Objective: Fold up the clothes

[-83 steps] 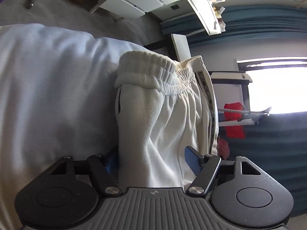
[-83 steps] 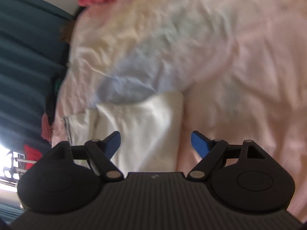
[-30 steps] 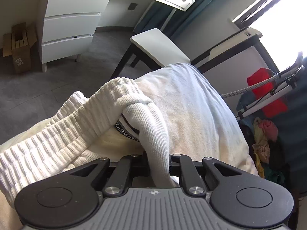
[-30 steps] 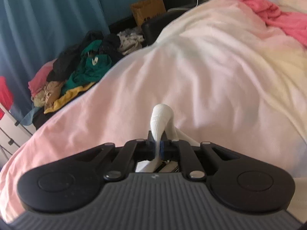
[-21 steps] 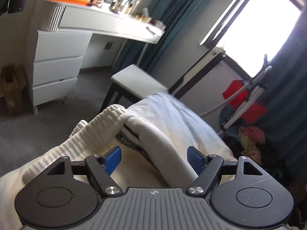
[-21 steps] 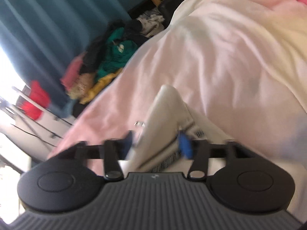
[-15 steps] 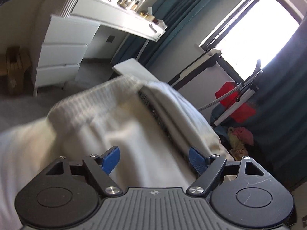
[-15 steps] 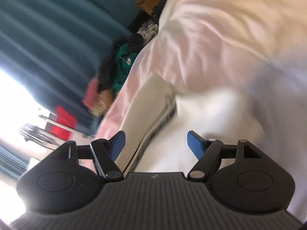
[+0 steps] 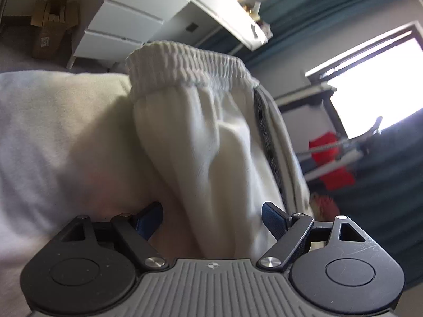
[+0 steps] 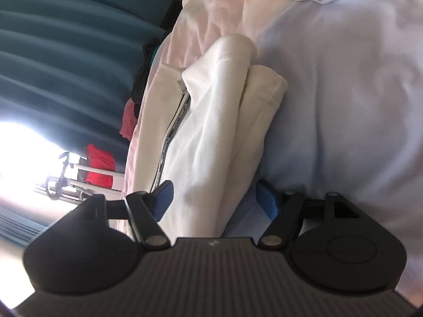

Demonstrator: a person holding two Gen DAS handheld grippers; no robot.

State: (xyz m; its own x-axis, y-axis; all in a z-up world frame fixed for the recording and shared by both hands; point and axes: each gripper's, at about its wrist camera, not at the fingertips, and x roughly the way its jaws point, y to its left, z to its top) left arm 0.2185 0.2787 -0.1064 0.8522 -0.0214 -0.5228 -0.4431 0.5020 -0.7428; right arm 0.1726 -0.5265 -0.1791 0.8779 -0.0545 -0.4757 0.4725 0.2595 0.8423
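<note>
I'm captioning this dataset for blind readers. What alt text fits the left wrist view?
The open left tool straddles white pants lying on a pale bedsheet, their elastic waistband at the far end. Behind are a white drawer unit, a cardboard box, teal curtains and a bright window.

My left gripper and right gripper: ribbed grey bodies, black round-ended links, silver screws, blue pads.
</note>
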